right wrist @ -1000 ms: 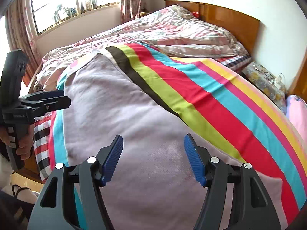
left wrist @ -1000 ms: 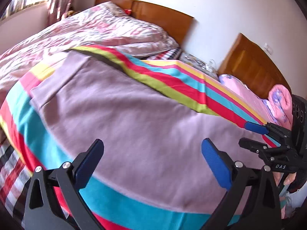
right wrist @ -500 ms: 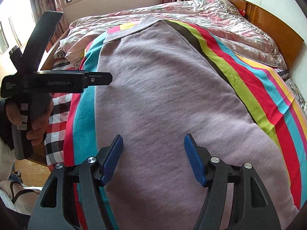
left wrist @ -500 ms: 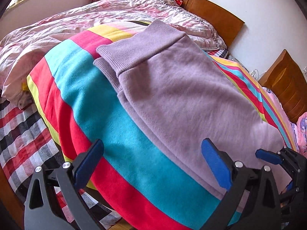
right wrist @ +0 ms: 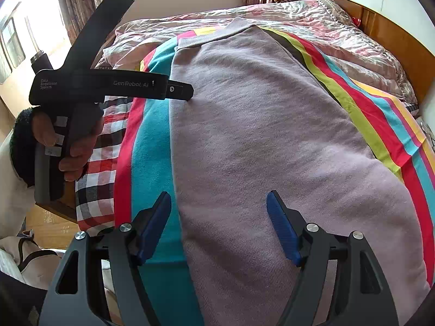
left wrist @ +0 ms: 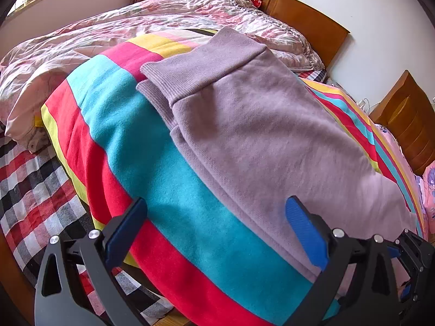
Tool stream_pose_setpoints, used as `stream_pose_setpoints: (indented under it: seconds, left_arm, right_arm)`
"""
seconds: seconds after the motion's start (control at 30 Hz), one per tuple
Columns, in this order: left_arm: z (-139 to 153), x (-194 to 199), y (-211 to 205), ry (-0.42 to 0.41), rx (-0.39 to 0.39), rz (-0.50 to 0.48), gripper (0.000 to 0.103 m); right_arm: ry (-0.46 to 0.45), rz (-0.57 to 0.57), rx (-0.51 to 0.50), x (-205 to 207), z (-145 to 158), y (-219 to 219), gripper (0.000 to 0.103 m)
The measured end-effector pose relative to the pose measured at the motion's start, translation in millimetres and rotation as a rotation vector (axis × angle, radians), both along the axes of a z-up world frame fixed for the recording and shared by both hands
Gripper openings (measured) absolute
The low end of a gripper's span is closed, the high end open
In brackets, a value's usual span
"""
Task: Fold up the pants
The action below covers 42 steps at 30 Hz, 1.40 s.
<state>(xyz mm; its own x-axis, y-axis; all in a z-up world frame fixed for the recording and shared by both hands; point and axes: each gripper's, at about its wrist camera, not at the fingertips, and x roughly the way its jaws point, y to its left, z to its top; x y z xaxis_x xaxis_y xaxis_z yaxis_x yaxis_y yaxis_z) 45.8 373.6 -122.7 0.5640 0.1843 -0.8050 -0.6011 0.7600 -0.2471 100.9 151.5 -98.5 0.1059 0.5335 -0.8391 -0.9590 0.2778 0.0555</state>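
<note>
At nine o'clock in the right wrist view, a hand (right wrist: 68, 146) grips the left tool (right wrist: 187, 92), whose tip sits at the pants' near edge. Its fingers stand spread wide, empty, above the striped blanket (left wrist: 152, 146). Across the middle, the lilac pants (left wrist: 258, 125) lie flat on that blanket on the bed, ribbed waistband (left wrist: 201, 62) toward twelve o'clock, beside the floral quilt (left wrist: 89, 35). Toward five o'clock, the right tool (right wrist: 218, 222) hovers over the pants, fingers likewise spread, holding nothing.
</note>
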Motion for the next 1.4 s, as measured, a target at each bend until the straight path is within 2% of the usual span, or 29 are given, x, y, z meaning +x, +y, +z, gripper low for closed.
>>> stream_pose_setpoints:
  seconds: [0.1,0.17,0.2,0.3,0.33,0.43,0.57,0.6,0.7,0.77,0.8,0.83,0.9,0.97,1.13,1.27,1.33,1.4]
  left_arm:
    - [3,0,-2,0.001,0.005,-0.002,0.102]
    - [8,-2,-1,-0.029,-0.018,0.000,0.102]
    - [12,-4,3,-0.064,-0.056,0.000,0.102]
    - [17,-4,23,-0.187,-0.234,0.029,0.102]
    - [17,-4,30,-0.208,-0.259,0.060,0.101]
    - [18,-3,42,-0.210,-0.261,0.129,0.101]
    - [17,-6,53,-0.247,-0.261,0.163,0.100]
    - [15,-5,58,-0.249,-0.261,0.175,0.097]
    - [4,1,70,-0.254,-0.345,0.193,0.093]
    - [2,3,68,-0.253,-0.346,0.198,0.093]
    - [2,4,65,-0.252,-0.338,0.191,0.084]
    - [2,5,62,-0.255,-0.340,0.172,0.064]
    - [1,6,59,-0.234,-0.320,0.175,0.051]
    - [-1,4,63,-0.240,-0.336,0.172,0.049]
    - [-7,-4,81,-0.320,-0.407,0.207,0.048]
    - [-8,-2,83,-0.347,-0.390,0.203,0.046]
    - [-11,0,89,-0.377,-0.408,0.212,0.052]
    - [-11,3,92,-0.383,-0.420,0.202,0.053]
  right_arm:
    - [0.003,-0.005,0.047,0,10,-5,0.072]
    - [0.010,-0.017,0.085,2,17,-11,0.072]
    - [0.008,-0.028,0.093,3,19,-13,0.072]
    - [0.001,-0.074,0.101,11,19,-22,0.072]
    - [0.002,-0.096,0.102,14,18,-25,0.072]
    - [0.013,-0.159,0.125,23,21,-42,0.072]
    - [0.034,-0.247,0.156,36,26,-73,0.072]
    - [0.036,-0.265,0.156,38,25,-81,0.072]
    - [0.042,-0.307,0.149,45,21,-94,0.072]
    - [0.047,-0.320,0.157,47,21,-98,0.072]
    - [0.048,-0.320,0.161,46,21,-99,0.072]
    - [0.048,-0.316,0.165,45,21,-98,0.072]
    - [0.051,-0.305,0.170,43,20,-97,0.072]
    - [0.053,-0.293,0.169,41,18,-94,0.072]
    - [0.062,-0.290,0.170,37,15,-96,0.072]
    - [0.070,-0.302,0.177,38,14,-101,0.072]
    - [0.075,-0.306,0.176,38,12,-102,0.072]
    - [0.078,-0.309,0.174,37,10,-103,0.072]
